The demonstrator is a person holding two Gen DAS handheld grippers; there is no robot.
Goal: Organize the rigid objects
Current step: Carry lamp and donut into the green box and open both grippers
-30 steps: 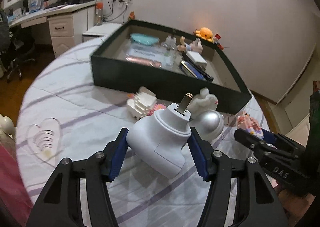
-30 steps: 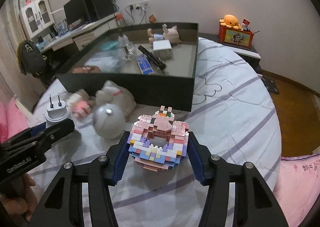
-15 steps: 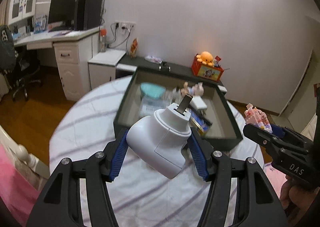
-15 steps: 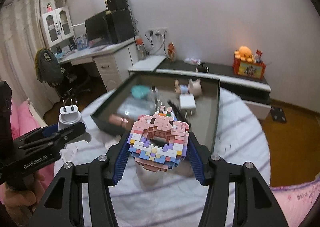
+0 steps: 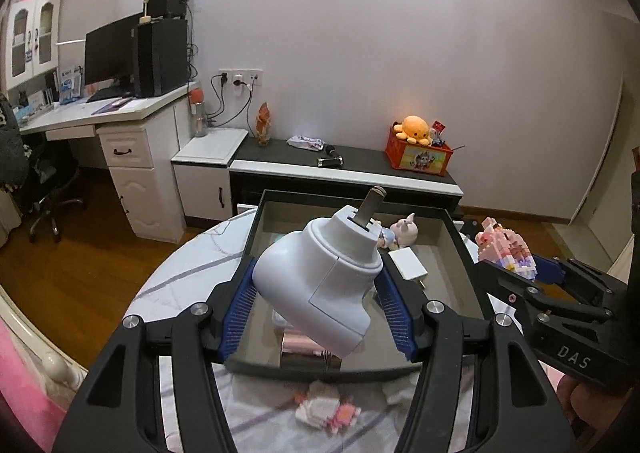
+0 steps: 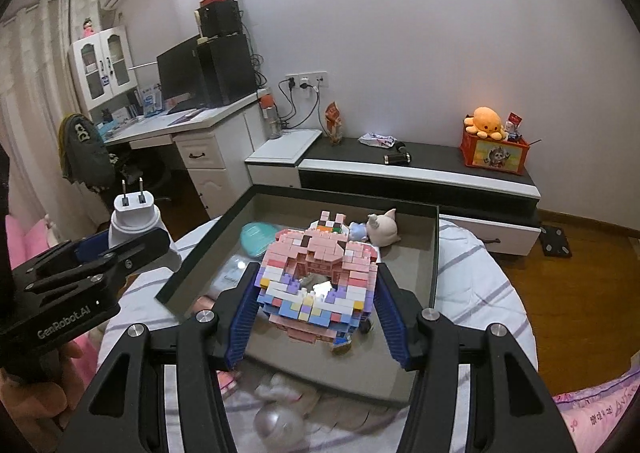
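Observation:
My left gripper is shut on a white plug adapter and holds it in the air above the near part of the dark green box. My right gripper is shut on a pink and pastel brick model, also held above the box. The adapter shows at the left of the right wrist view. The brick model shows at the right of the left wrist view. The box holds a teal case, a pig figure, a white block and other items.
On the striped cloth in front of the box lie a small brick piece, a plush and a silver ball. Behind the table stand a low cabinet with an orange toy box, and a desk.
Both grippers rose from the tabletop with their objects and moved forward over the box. The items left on the cloth now lie below and nearer.

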